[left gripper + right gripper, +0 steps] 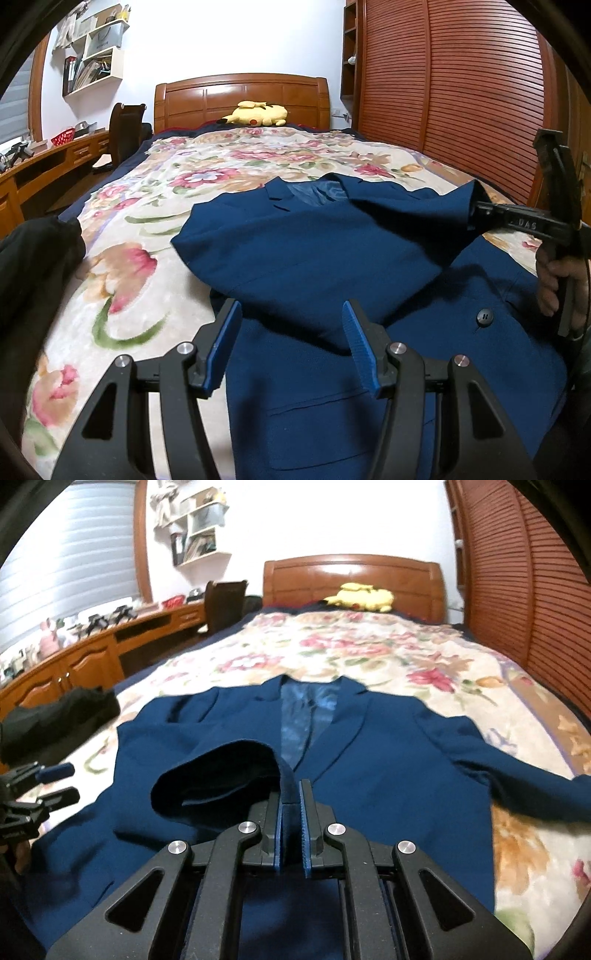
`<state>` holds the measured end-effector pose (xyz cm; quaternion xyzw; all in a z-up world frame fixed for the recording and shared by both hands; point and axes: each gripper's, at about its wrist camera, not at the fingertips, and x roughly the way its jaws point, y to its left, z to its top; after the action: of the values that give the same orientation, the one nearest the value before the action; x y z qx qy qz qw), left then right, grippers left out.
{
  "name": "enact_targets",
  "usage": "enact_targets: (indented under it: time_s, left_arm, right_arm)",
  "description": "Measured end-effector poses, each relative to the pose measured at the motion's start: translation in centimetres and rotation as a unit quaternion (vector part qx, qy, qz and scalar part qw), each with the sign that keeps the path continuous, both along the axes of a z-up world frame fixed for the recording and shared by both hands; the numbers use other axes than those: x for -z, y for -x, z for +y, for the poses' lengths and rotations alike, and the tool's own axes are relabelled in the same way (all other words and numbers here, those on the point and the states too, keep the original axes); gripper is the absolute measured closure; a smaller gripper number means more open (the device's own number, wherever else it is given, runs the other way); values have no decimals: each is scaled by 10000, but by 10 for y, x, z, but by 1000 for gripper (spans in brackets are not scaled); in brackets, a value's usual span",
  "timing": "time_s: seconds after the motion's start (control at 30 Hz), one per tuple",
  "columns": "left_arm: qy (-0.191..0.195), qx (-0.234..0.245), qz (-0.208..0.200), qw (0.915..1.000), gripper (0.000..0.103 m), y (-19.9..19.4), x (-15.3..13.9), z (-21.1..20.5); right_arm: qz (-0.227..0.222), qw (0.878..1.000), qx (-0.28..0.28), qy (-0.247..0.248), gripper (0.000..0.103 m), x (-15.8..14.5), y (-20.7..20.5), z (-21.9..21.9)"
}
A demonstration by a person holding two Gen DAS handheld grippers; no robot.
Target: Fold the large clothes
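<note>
1. The dark blue woven suit jacket (388,760) lies front-up on the floral-quilted bed (369,653).
2. Right claw (295,794): clenched on the cuff of the jacket's sleeve (221,771), which is raised over the jacket front.
3. Left claw (291,314): released, jaws apart above the jacket's lower front.

Right tool (295,794) clamped on the sleeve cuff (221,771) — left tool (291,314) parted, gripping nothing.

I see a yellow plush toy (256,113) against the wooden headboard (242,96). Floral bedspread (147,206) covers the bed; black garment (62,716) lies at its left edge.
</note>
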<state>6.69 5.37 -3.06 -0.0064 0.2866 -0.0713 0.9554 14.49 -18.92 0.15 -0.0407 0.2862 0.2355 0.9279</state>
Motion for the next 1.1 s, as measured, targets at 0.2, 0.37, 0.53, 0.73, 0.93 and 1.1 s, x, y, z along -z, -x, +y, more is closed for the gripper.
enact_targets:
  time_s: [0.2,0.37,0.53,0.73,0.93,1.1]
  left_arm:
    - [-14,27,-12,10000,47,0,0,0]
    - [-4,26,-25,10000,47,1,-1,0]
    - [-15,40,-30,10000,47,1,-1,0]
    - [-23,59,-52,10000,47,2,-4,-2]
    - [1,100,-111,9999,47,2,-8,-4]
    - [52,125,-148,9998,47,3,-10,-5]
  right_arm:
    - [-98,9987,480,141,97,-5,-1,-28]
    - [-21,9950,950,301,97,-1,-5,-57]
    - [145,9915,1253,326,97,5,-8,-80]
    - [168,9882,1485,337,97,3,3,-100]
    - [183,9901,1395,-24,97,-3,25,-114]
    - [287,9916,1252,176,47,-4,16,-92]
